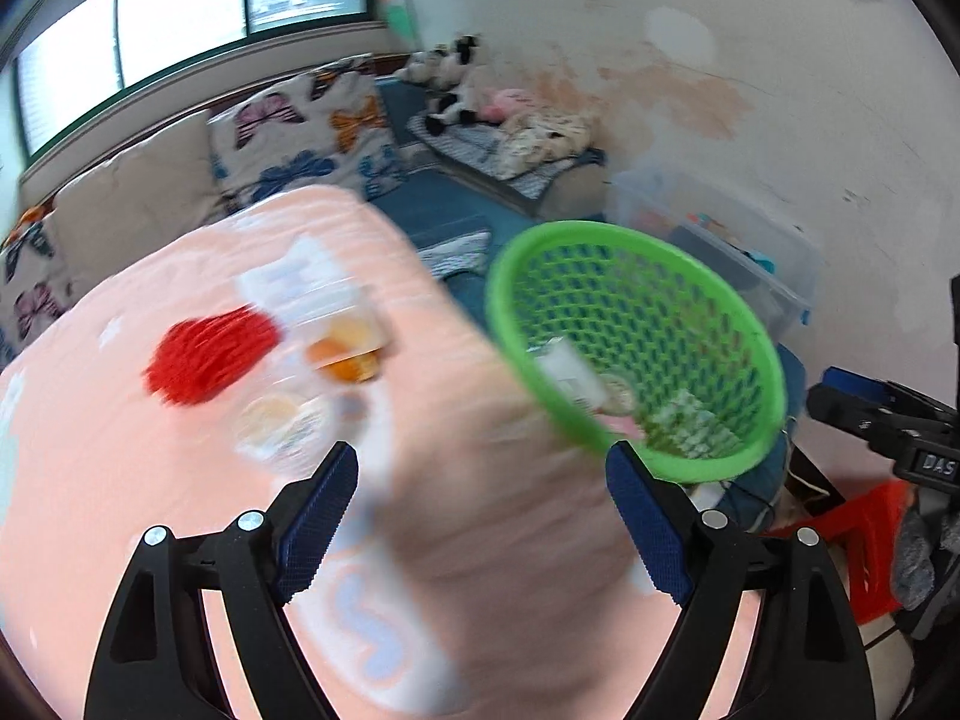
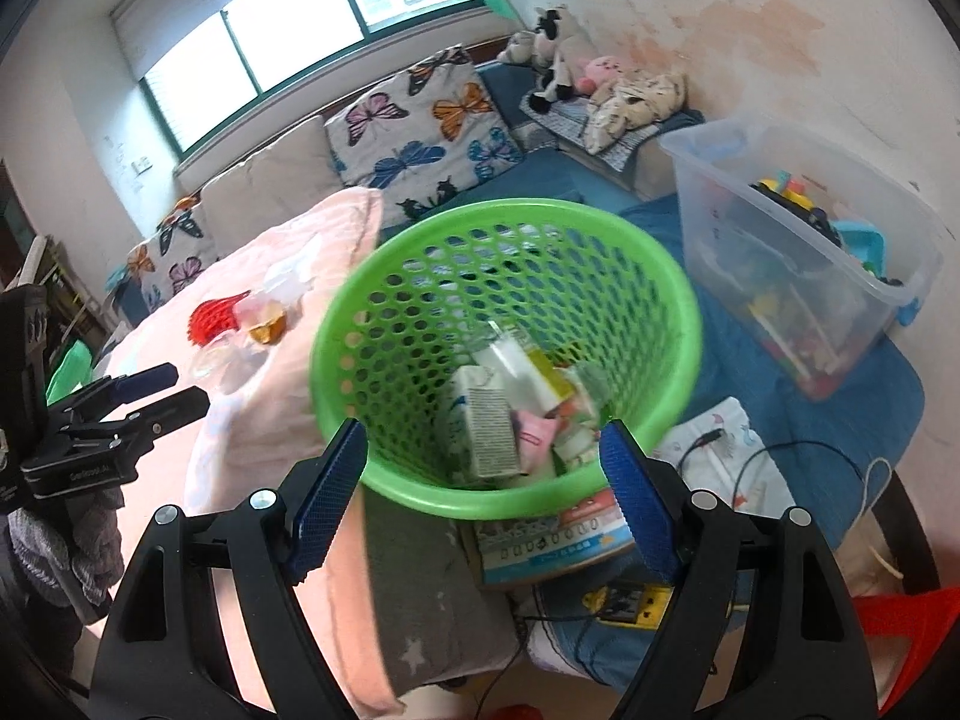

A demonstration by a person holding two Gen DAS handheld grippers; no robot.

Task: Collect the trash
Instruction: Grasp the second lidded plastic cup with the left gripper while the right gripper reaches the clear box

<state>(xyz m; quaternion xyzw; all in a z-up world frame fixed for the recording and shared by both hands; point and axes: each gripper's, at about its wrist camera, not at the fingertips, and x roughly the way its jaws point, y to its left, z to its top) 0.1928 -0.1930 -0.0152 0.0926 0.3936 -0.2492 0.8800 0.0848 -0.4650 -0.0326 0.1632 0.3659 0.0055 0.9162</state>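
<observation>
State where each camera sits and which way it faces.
Left wrist: on the left gripper, aimed down at the pink blanket; open gripper and right gripper show.
Right wrist: on the right gripper, aimed into the green mesh plastic basket; open gripper and left gripper show.
Shared: basket, blanket, red mesh wrapper.

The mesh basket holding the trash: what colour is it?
Bright green; the basket shows best in the right wrist view.

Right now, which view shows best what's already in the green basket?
The right wrist view: it looks down into the green basket, showing cartons and wrappers. The left wrist view shows it tilted, blurred, contents mostly hidden.
</observation>
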